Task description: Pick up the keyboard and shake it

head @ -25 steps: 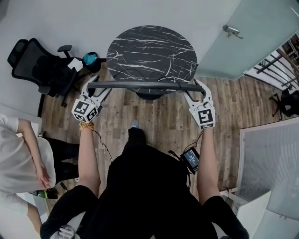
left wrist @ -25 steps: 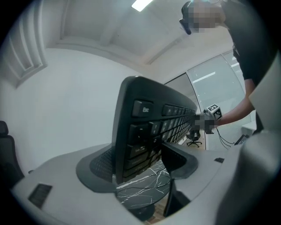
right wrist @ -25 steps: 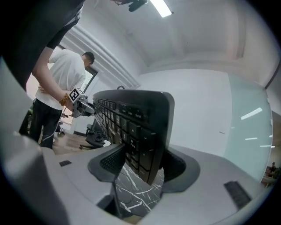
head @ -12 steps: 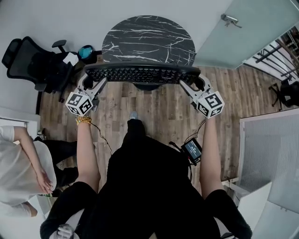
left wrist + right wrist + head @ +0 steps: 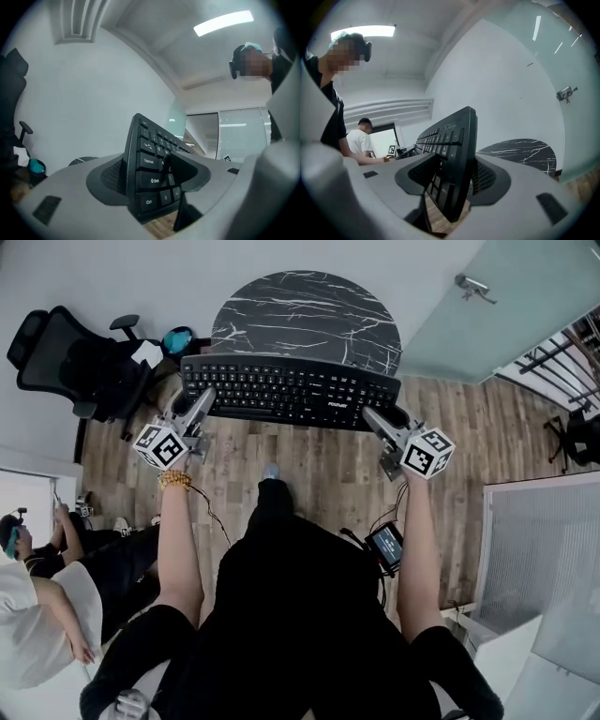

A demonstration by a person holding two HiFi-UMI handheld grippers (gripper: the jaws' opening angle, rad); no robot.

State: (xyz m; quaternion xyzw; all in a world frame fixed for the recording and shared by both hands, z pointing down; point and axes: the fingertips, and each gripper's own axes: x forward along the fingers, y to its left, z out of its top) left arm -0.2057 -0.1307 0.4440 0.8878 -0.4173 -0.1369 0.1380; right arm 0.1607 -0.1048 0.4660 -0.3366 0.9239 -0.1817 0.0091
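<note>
A black keyboard [image 5: 291, 390] hangs in the air in front of the round marble table [image 5: 309, 306], its key face turned up toward the head view. My left gripper [image 5: 199, 401] grips its left end by the Ctrl and Shift keys, with both pads on the keyboard [image 5: 150, 164]. At the right end, my right gripper [image 5: 375, 418] pinches the keyboard [image 5: 452, 154] between its pads. Both pairs of jaws are closing on the keyboard. The left gripper [image 5: 151, 180] and right gripper [image 5: 452, 183] views show the board running away between the jaws.
A black office chair [image 5: 70, 362] and a teal object [image 5: 176, 339] stand at the left by the table. A person in white [image 5: 37, 615] sits low left. A glass door [image 5: 497, 306] is at the right, with a white cabinet [image 5: 544, 568] below it. The floor is wood planks [image 5: 319, 474].
The keyboard has rolled from edge-on to key face up and moved slightly away from me. Both grippers turned with it and kept hold of its ends.
</note>
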